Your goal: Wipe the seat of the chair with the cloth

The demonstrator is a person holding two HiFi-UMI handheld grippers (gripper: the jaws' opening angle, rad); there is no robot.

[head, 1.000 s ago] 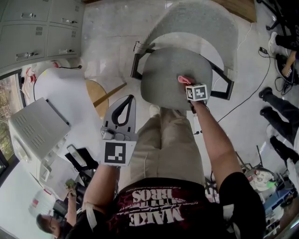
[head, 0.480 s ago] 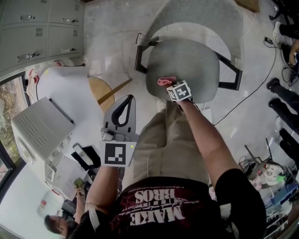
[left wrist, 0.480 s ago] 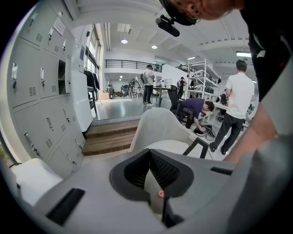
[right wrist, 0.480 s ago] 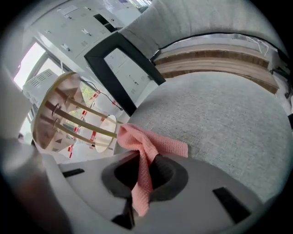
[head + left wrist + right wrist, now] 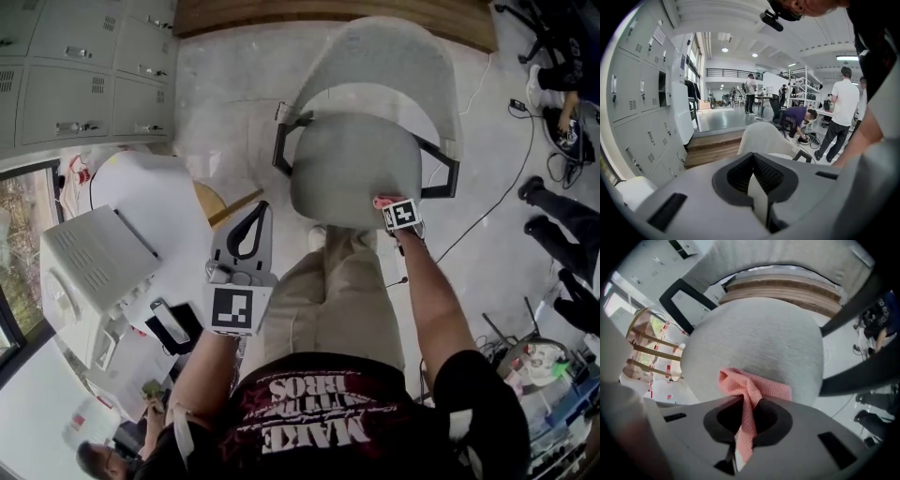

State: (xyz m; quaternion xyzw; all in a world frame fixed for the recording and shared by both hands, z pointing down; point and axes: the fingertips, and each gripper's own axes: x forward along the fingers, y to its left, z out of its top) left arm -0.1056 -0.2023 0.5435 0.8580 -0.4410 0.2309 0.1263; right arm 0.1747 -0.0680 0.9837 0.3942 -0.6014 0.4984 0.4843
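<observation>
A grey office chair stands in front of me, its round seat [image 5: 352, 169] below a pale curved backrest [image 5: 384, 56]. My right gripper [image 5: 394, 208] is shut on a pink cloth [image 5: 749, 390] and presses it on the near right edge of the seat [image 5: 759, 343]; the cloth [image 5: 384, 201] shows just beyond the marker cube. The left gripper [image 5: 246, 246] is held off to the left of the chair, over the floor, jaws shut with nothing between them. In the left gripper view the backrest [image 5: 764, 138] shows beyond the jaws.
Black armrests [image 5: 283, 141] flank the seat on both sides. A round wooden stool [image 5: 211, 202] and a white machine [image 5: 94, 272] stand at the left, grey lockers [image 5: 84, 75] at the far left. People's legs and cables [image 5: 553, 244] fill the right side.
My right gripper swept the cloth from the seat's right to its near left, then back to the near right edge. The left gripper stayed put.
</observation>
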